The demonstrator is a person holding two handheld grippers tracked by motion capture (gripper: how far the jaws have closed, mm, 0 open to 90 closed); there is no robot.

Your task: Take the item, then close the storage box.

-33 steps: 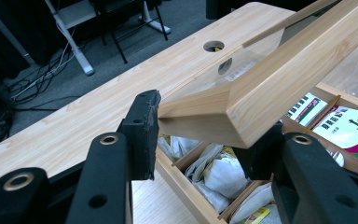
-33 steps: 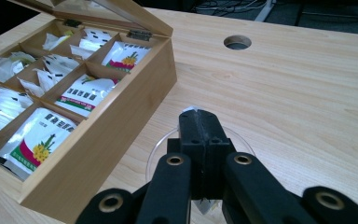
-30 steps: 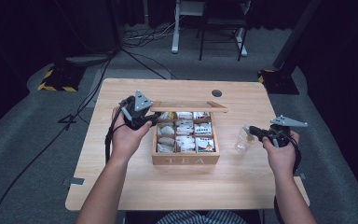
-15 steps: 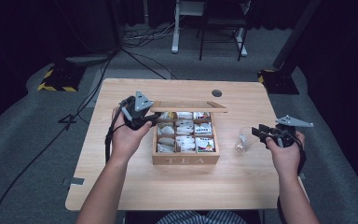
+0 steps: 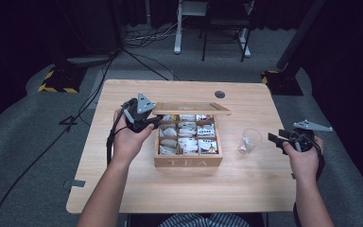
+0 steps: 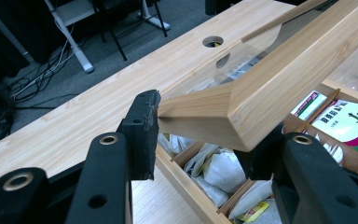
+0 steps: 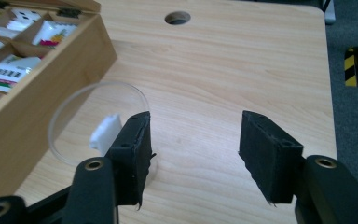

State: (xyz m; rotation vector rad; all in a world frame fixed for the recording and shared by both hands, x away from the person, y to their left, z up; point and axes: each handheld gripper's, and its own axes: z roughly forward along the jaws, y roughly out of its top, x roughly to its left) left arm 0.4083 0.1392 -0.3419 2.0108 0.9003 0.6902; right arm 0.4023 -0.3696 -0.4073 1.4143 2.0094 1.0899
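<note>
We pinch the lid (image 6: 265, 88) of the tea box (image 5: 188, 162) with the left gripper (image 6: 200, 140); our right gripper (image 7: 193, 154), jaws just spreading and empty, sits beside the glass (image 7: 81, 121).

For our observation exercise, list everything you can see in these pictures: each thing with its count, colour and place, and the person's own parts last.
Table: one, light wood, centre of the high view, with a round hole near its far edge.
Tea box: one, light wood, mid-table, marked TEA, compartments holding tea bags.
Lid: one, wood frame with a clear pane, raised over the box's far side.
Glass cup: one, clear, right of the box, with something small and white inside.
Cables: several, dark, on the grey floor beyond the table.
Left gripper: one, black, shut on the lid's corner.
Right gripper: one, black, jaws just opened, nothing between them, beside the cup.
Forearms: two, entering from the bottom.
</note>
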